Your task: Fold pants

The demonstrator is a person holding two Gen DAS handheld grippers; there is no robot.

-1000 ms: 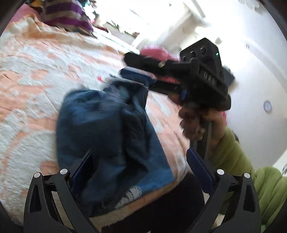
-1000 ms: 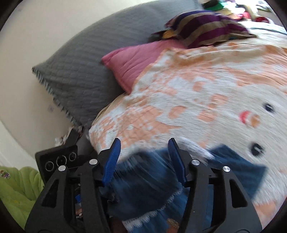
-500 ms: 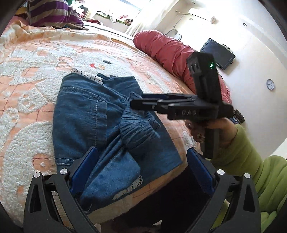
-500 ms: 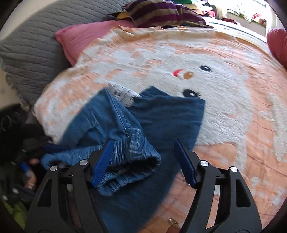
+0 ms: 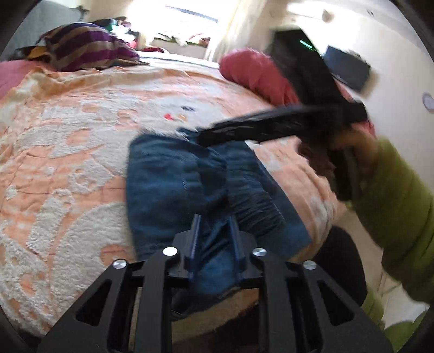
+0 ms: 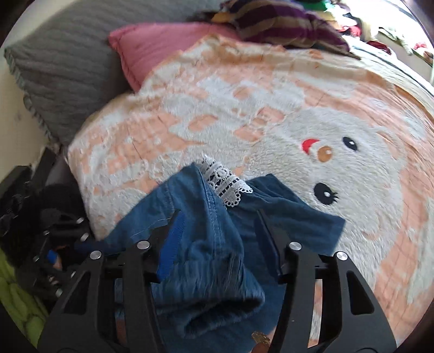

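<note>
Blue denim pants [image 5: 173, 179] with white lace trim lie bunched near the front edge of an orange-and-white blanket [image 5: 67, 152]. My left gripper [image 5: 214, 225] is closing, and its narrow jaws pinch a fold of denim at the near end of the pants. In the right wrist view the pants [image 6: 217, 244] fill the lower middle, with the lace [image 6: 225, 184] at their far end. My right gripper [image 6: 219, 233] is closing too, with a thick denim fold between its blue pads, which still stand apart. The same gripper [image 5: 271, 125] shows blurred above the pants in the left view.
A grey pillow [image 6: 59, 62], a pink pillow [image 6: 152, 46] and a striped bundle [image 6: 284, 24] lie at the head of the bed. A red bolster [image 5: 252, 76] runs along the far side. A green sleeve [image 5: 393, 206] reaches in from the right.
My left jaws went from wide open to narrow around a denim fold. The right gripper swung down over the pants and its jaws narrowed around a fold.
</note>
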